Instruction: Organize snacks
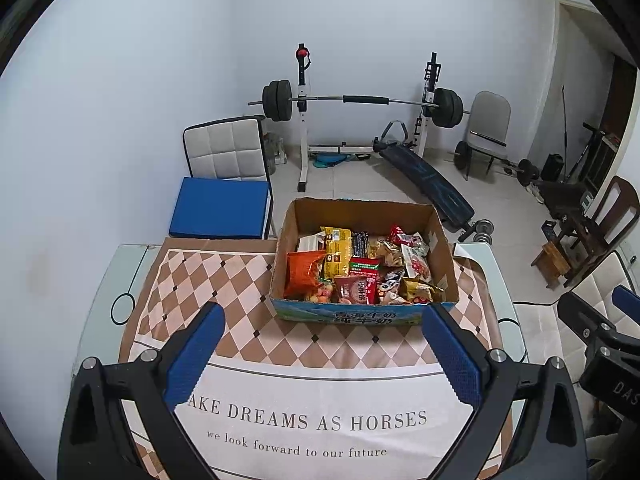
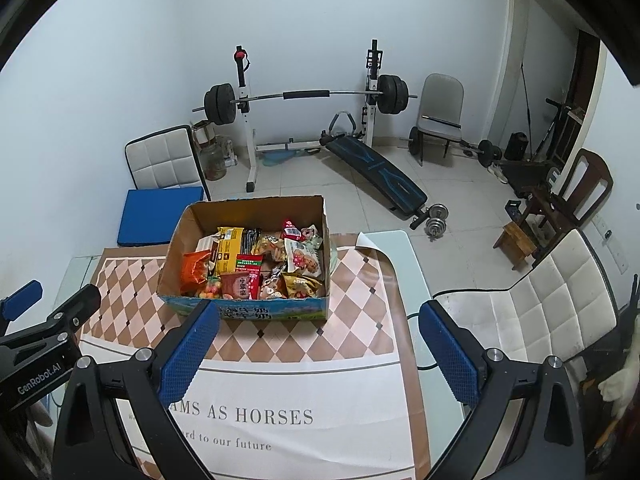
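Note:
An open cardboard box [image 1: 442, 256] [image 2: 178, 240] stands on the far part of the tablecloth, filled with several snack packets: an orange bag [image 1: 304, 270] [image 2: 195, 266], a yellow packet [image 1: 337, 256] [image 2: 228, 250], a red packet [image 1: 356, 290] [image 2: 239, 286]. My left gripper [image 1: 322, 320] hovers open above the cloth, short of the box's near wall, nothing between its blue pads. My right gripper [image 2: 318, 316] is open too, to the right of the left one, its left finger [image 2: 192, 344] overlapping the box's near corner in view. Each gripper shows at the edge of the other's view.
The table carries a diamond-patterned cloth [image 1: 224, 280] printed with large text. A white chair [image 2: 540, 312] stands at the table's right; another chair with a blue cushion [image 1: 220, 208] stands behind it. A barbell rack [image 1: 360, 100], a bench and dumbbells occupy the floor beyond.

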The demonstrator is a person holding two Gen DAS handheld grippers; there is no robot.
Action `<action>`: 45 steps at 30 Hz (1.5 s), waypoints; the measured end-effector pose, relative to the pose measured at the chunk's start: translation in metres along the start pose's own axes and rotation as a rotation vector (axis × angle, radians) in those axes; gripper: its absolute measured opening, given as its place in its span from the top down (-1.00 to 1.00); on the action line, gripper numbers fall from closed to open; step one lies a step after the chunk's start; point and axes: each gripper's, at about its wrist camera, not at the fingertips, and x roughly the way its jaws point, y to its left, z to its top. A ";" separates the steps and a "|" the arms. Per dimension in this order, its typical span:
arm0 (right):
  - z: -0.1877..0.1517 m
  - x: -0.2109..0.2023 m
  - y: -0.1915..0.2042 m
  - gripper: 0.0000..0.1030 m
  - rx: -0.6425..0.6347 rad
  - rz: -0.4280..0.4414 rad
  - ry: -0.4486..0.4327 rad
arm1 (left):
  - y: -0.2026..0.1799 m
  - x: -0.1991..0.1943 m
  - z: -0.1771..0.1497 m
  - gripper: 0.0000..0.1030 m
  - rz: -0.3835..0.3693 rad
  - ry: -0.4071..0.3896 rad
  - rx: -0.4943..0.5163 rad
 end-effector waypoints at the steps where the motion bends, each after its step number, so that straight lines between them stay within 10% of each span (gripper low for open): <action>1: 0.001 0.000 0.000 -0.97 -0.002 -0.001 -0.003 | 0.000 0.000 0.000 -0.96 -0.002 -0.002 0.001; 45: 0.005 -0.012 -0.001 -0.98 0.000 -0.003 -0.008 | -0.008 -0.014 0.006 -0.96 -0.019 -0.029 0.025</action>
